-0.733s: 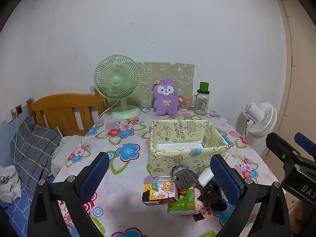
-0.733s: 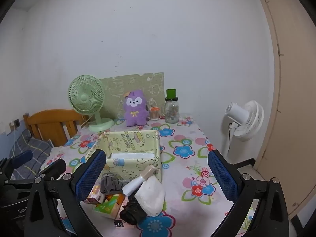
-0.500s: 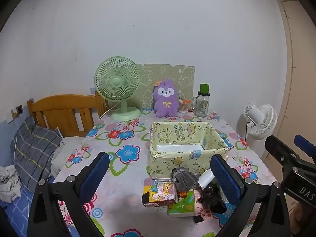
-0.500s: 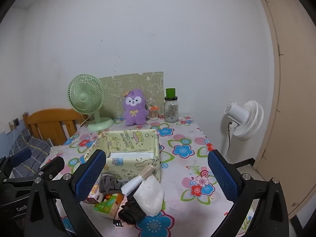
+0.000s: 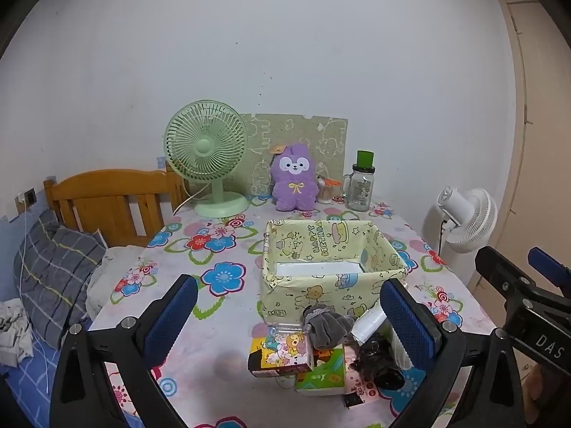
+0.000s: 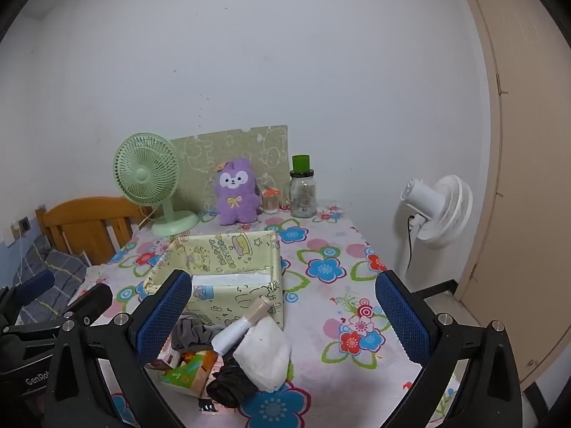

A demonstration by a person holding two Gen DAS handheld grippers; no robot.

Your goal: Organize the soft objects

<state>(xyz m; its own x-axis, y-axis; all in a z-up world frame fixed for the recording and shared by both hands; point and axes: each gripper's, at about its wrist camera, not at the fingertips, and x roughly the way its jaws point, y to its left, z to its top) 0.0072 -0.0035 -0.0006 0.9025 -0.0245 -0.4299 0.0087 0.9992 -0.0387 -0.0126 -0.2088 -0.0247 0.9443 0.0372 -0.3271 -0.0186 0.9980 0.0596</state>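
The left gripper [image 5: 285, 317] is hovering over the near edge of the bench [image 5: 221, 324], its jaws standing wide apart with nothing between the pads. The heap of small things is lying just ahead of it and toward its right jaw: a cartoon-printed carton [image 5: 280, 353] on the left, a green packet [image 5: 321, 374] beside it, a grey cloth [image 5: 328, 326] resting on top of them, and a crumpled black bag [image 5: 378, 360] on the right, partly hidden behind that jaw.

In the right wrist view the right gripper [image 6: 285, 315] is also standing fully open and holding nothing. The same heap is sitting low and toward its left jaw. A white roll [image 6: 239, 326] is lying across the heap with its long axis running from lower left up to upper right, its tan end pointing at the box [image 6: 246, 292]. A white pouch [image 6: 264, 353] is leaning against it on the right.

The heap is lying between the two grippers, close to both; which one is nearer I cannot tell.

The box is standing just behind the heap, open at the top. Only a pale white floor or liner is showing inside; none of the soft things is in it yet.
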